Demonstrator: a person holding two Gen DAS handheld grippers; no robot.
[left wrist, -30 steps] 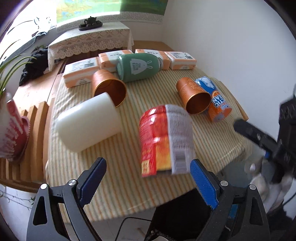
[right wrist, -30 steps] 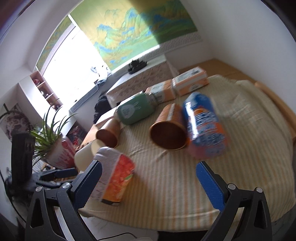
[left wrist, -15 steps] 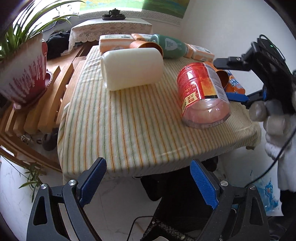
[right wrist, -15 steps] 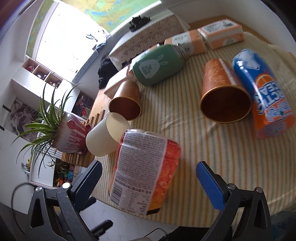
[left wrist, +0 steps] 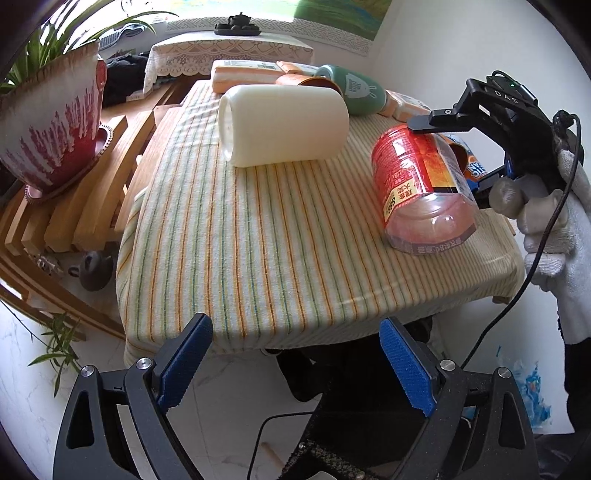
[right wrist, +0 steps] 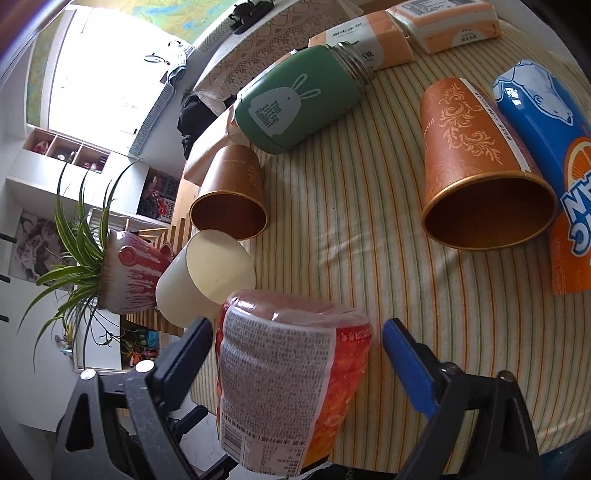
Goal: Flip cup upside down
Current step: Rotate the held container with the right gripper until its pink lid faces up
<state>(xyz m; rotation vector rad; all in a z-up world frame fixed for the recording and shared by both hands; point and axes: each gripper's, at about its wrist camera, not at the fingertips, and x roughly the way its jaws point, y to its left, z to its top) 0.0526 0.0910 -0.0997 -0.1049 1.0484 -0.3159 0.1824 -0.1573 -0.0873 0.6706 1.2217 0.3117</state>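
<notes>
A red-labelled clear plastic cup (right wrist: 291, 373) lies on its side near the front edge of the striped table (left wrist: 258, 258). My right gripper (right wrist: 297, 332) is open and straddles this cup. Its left pad sits close to the cup's side, and a gap shows at its right pad. In the left wrist view the same red cup (left wrist: 421, 188) lies between the right gripper's (left wrist: 443, 158) fingers, held by a white-gloved hand (left wrist: 546, 229). My left gripper (left wrist: 295, 363) is open and holds nothing, off the table's near edge. A white cup (left wrist: 284, 125) lies on its side further back.
Also lying on the cloth are two orange paper cups (right wrist: 232, 195) (right wrist: 480, 177), a green rabbit bottle (right wrist: 299, 107), a blue-orange soda bottle (right wrist: 554, 166) and orange packs (right wrist: 454, 26). A potted plant (left wrist: 51, 125) stands on wooden slats to the left. A cable (left wrist: 517, 295) hangs from the right gripper.
My right gripper has moved down to the red cup and now straddles it. My left gripper has swung back and left, away from the cups toward the table's near edge.
</notes>
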